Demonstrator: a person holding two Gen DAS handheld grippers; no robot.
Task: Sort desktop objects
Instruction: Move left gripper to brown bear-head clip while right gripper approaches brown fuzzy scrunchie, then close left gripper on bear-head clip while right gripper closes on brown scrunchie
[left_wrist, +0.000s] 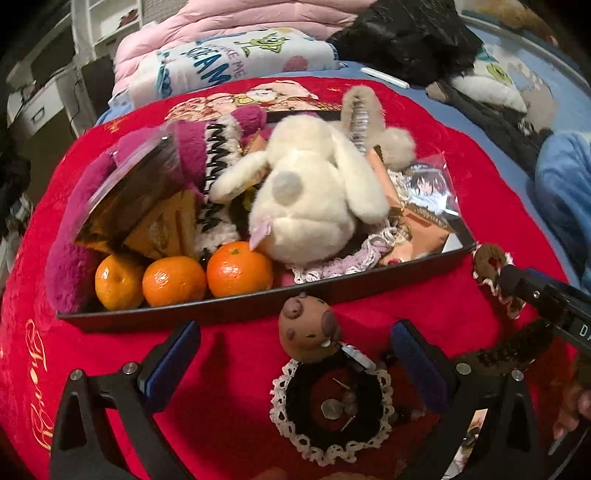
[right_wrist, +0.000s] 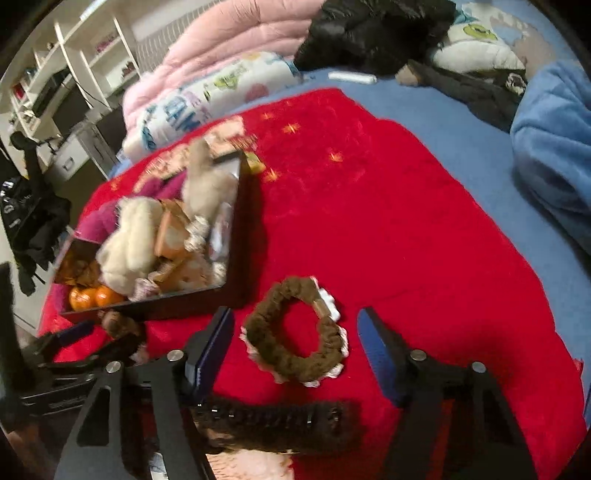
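Note:
A black scrunchie with white lace trim (left_wrist: 328, 406) lies on the red blanket, and a brown cookie-shaped plush clip (left_wrist: 308, 328) rests on its far edge. My left gripper (left_wrist: 295, 358) stands open around both, its blue pads apart from them. In the right wrist view a brown scrunchie with white lace (right_wrist: 295, 332) lies between the fingers of my right gripper (right_wrist: 295, 347). That gripper is open, with gaps between its pads and the scrunchie. A dark fuzzy hair clip (right_wrist: 277, 421) lies just below it.
A black tray (left_wrist: 258, 299) beyond the left gripper holds three oranges (left_wrist: 173, 280), a white plush dog (left_wrist: 306, 195), a magenta plush (left_wrist: 184, 155) and packets. The red blanket (right_wrist: 406, 221) lies on a blue bed with pink bedding and a black jacket behind.

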